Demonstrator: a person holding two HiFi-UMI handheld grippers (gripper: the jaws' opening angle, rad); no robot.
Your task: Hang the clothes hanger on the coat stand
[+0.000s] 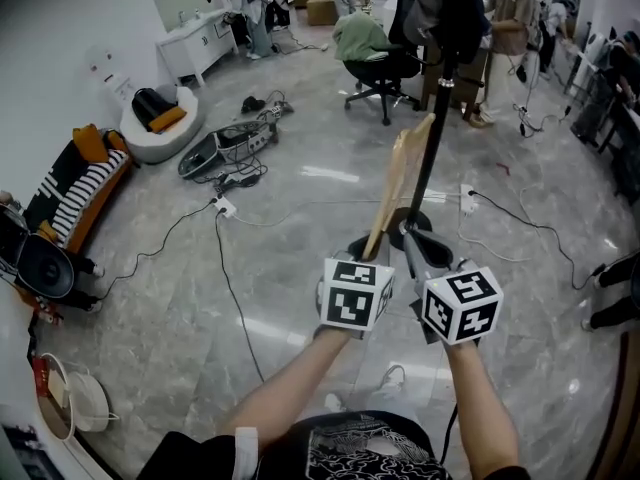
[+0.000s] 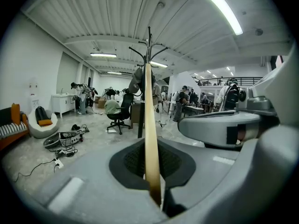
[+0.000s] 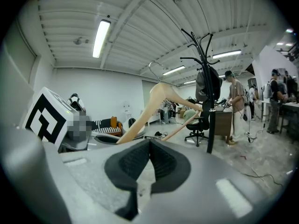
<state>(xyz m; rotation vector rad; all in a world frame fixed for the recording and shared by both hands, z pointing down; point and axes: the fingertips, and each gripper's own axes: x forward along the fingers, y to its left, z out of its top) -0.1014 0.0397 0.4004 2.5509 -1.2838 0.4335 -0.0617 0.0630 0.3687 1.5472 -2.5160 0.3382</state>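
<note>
A pale wooden clothes hanger (image 1: 395,180) stands nearly upright in my left gripper (image 1: 370,251), which is shut on its lower end. In the left gripper view the hanger (image 2: 150,125) shows edge-on, pinched between the dark pads of the left gripper (image 2: 152,174). Right behind it rises the black coat stand (image 1: 430,143), with dark clothes hung at its top (image 1: 450,8). My right gripper (image 1: 420,246) is just right of the left one, near the stand's pole, shut with nothing in it (image 3: 149,164). From there I see the hanger (image 3: 161,94) and the stand (image 3: 209,83) ahead.
An office chair (image 1: 378,63) with a green garment stands behind the coat stand. Cables and a power strip (image 1: 225,206) trail over the grey floor at the left. A white beanbag seat (image 1: 160,123) and a striped sofa (image 1: 75,183) line the left wall. A person (image 1: 510,18) stands at the back right.
</note>
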